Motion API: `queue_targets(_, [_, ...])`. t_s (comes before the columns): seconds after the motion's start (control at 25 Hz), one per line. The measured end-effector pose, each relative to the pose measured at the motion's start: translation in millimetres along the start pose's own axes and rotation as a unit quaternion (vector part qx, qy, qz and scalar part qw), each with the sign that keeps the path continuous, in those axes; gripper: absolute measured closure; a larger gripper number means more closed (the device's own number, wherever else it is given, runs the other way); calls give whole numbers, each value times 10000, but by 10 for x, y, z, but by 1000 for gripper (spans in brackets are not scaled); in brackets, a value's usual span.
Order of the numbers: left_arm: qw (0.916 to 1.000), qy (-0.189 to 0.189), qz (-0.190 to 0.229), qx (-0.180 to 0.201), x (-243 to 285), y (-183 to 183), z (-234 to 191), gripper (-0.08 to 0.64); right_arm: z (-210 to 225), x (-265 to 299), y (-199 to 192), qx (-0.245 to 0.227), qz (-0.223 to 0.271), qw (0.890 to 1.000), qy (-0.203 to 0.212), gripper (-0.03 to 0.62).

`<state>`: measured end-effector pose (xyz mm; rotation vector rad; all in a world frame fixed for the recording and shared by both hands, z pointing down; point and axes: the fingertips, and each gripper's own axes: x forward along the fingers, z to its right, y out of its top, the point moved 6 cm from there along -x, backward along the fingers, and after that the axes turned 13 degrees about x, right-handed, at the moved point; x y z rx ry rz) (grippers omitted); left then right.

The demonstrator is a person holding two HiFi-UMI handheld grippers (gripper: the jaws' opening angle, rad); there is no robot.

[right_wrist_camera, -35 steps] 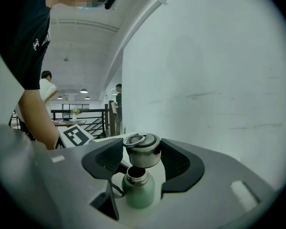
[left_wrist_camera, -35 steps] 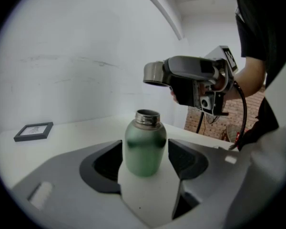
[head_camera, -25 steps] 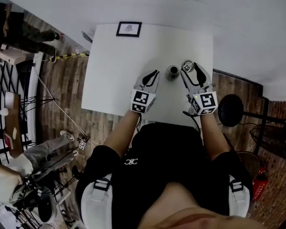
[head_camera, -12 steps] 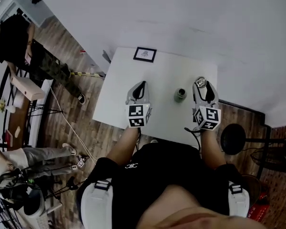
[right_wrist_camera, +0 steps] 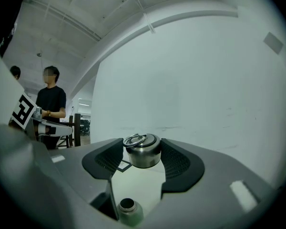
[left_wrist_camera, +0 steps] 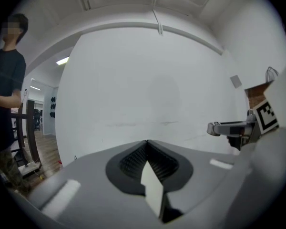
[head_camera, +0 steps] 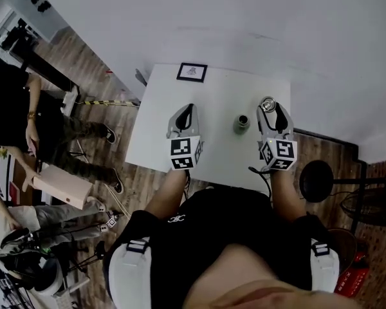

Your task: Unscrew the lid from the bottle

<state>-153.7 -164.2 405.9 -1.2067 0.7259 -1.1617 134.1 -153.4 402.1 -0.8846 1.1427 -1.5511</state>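
A small grey-green bottle (head_camera: 242, 124) stands open-necked on the white table (head_camera: 215, 159), between my two grippers; it also shows low in the right gripper view, bottle (right_wrist_camera: 127, 211). My right gripper (head_camera: 269, 105) is shut on the steel lid (right_wrist_camera: 142, 150), which has a wire ring on top and is held clear of the bottle, to its right and above it. My left gripper (head_camera: 188, 111) is shut with nothing between its pads, left of the bottle and apart from it. In the left gripper view the jaws meet at the tip and point at the white wall.
A small framed picture (head_camera: 192, 72) lies at the table's far edge. A white wall stands behind the table. People stand at the left on the wooden floor (head_camera: 93, 76). A black stool (head_camera: 315, 181) is right of the table.
Both grippers have risen away from the table. The left gripper's jaws have closed to a point and it has moved left, away from the bottle. The lid stays in the right gripper.
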Motion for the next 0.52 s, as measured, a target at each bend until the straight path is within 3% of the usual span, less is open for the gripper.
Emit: queue_targets(0.52, [9999,-92,116,84,-10,64,131,506,-56,-41,-55,-162,-27,9993,346,344])
